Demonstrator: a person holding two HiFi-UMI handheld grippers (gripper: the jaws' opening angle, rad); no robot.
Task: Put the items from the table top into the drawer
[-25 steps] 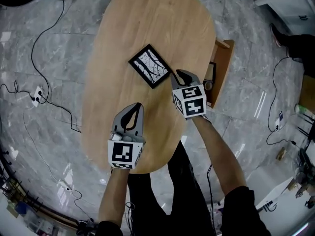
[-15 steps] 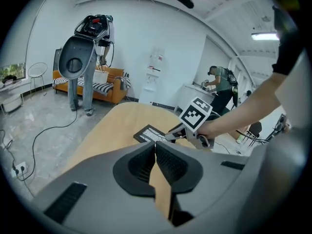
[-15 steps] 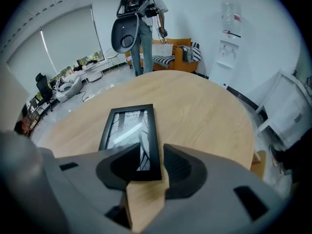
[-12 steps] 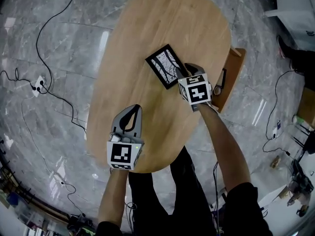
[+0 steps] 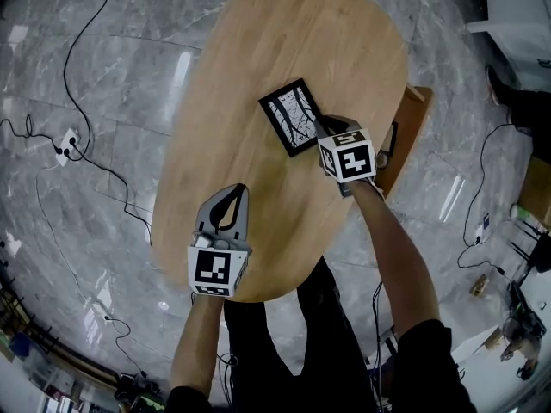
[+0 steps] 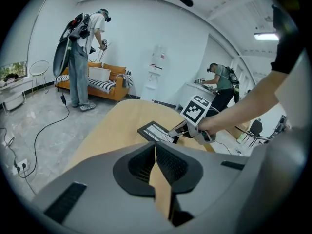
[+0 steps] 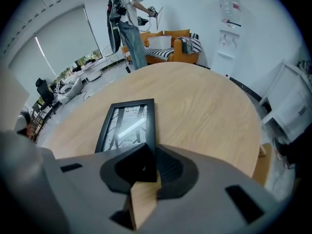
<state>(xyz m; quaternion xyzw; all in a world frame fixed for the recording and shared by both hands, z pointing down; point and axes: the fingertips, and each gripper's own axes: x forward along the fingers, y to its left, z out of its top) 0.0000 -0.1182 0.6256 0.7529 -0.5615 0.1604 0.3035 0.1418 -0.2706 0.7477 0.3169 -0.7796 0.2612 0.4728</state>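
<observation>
Head view: an oval wooden bench (image 5: 258, 50) stands on a grey marble floor (image 5: 77, 231). One black picture frame (image 5: 293, 117) lies on the bench top, towards its right edge. The right tongs (image 5: 322, 127) point steeply down at the frame's near corner. The left tongs (image 5: 231, 196) sit over the near left part of the bench, well apart from the frame.

Only this view shows the drawer (image 5: 414, 127) in full. It stands pulled out from the bench's right side, just beyond the right tongs. Inside it lie dark items (image 5: 392, 136), too small to name. The cables (image 5: 73, 84) trailing across the floor also appear here alone.

Right gripper view: the frame's near corner sits between the pads. The jaws have just been closing and now press on it. The print behind the glass shows bare tree trunks, which the head view gives only roughly.

Left gripper view: the jaws are drawn together with nothing between them, and bare bench wood shows below the tips. This view alone gives the right tongs from the side, at the frame's corner.

Both gripper views show a person (image 6: 80, 48) wearing a backpack rig beside an orange sofa (image 6: 105, 84). The left gripper view adds a second person (image 6: 222, 79) further back on the right
</observation>
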